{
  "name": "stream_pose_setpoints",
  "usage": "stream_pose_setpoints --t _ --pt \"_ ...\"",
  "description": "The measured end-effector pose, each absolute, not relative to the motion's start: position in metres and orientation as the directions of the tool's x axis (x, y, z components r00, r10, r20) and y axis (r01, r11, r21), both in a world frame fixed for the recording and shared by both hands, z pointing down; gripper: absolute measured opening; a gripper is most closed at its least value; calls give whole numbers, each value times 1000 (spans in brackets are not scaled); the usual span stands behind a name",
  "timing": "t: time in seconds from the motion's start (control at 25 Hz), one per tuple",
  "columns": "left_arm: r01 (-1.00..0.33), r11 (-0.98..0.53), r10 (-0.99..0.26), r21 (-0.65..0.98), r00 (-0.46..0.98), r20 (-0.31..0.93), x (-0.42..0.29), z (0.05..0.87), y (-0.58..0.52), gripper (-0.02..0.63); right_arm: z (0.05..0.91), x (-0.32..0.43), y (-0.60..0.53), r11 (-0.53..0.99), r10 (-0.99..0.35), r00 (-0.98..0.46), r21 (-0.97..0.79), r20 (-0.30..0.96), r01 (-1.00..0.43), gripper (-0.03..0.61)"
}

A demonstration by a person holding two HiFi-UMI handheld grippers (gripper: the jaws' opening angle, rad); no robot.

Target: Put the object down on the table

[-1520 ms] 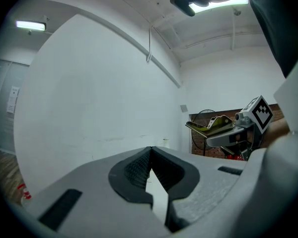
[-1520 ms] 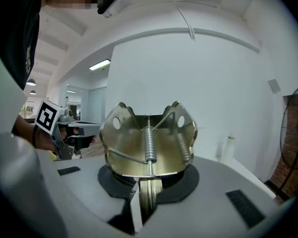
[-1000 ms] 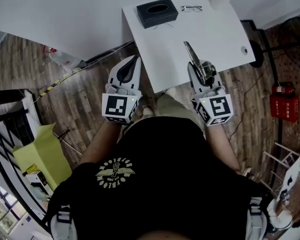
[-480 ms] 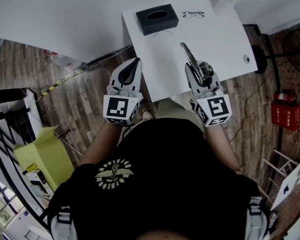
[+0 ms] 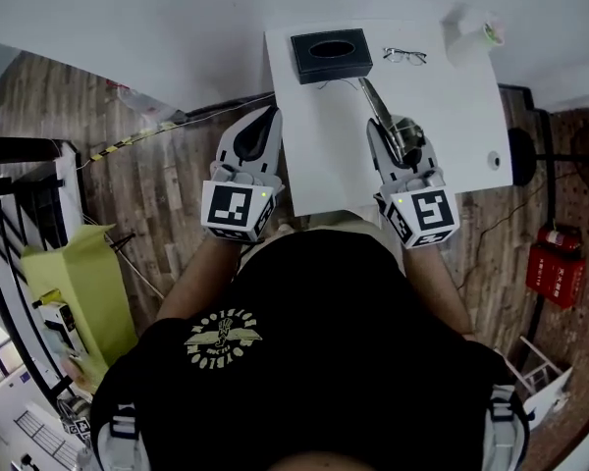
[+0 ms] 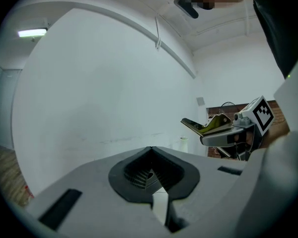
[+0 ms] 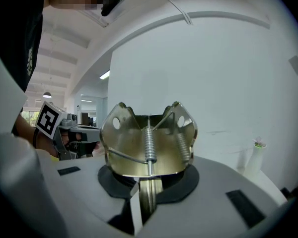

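Though seemingly pinched, clip (image 7: 148, 140) between fingers (image 7: 208, 192).

You've got a white table (image 5: 442, 116) on wood floor (image 5: 167, 180). On it: black tissue box (image 5: 331, 55) far left, glasses (image 5: 404, 56) just beside it, white vase (image 5: 471, 39) at far right corner.

White table (image 5: 452, 126) by white wall (image 5: 128, 18), wood-plank floor (image 5: 157, 184) — ceiling strip light (image 6: 32, 32) lit
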State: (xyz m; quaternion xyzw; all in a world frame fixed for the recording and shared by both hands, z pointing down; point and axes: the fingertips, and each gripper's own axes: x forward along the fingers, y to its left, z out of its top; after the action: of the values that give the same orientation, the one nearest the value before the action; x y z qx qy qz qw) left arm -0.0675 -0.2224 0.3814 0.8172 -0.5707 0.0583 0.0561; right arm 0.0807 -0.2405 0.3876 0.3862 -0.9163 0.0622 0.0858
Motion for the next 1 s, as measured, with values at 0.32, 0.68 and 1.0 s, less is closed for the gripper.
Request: stream_pose_setpoints --t 0.32,0.68,1.0 --pt "-968 -250 -953 11 248 173 -65 385 -239 8 383 78 -271 770 -618 -766 -59 179 -635 64" --pt "-970 -243 -948 8 239 211 -59 402 -247 8 397 84 -294 768 -611 -767 -90 196 -634 64" --pt "-938 -346 -912 13 339 230 -67 416 -266 8 419 81 -297 691 -669 -700 -140 249 -709 64"
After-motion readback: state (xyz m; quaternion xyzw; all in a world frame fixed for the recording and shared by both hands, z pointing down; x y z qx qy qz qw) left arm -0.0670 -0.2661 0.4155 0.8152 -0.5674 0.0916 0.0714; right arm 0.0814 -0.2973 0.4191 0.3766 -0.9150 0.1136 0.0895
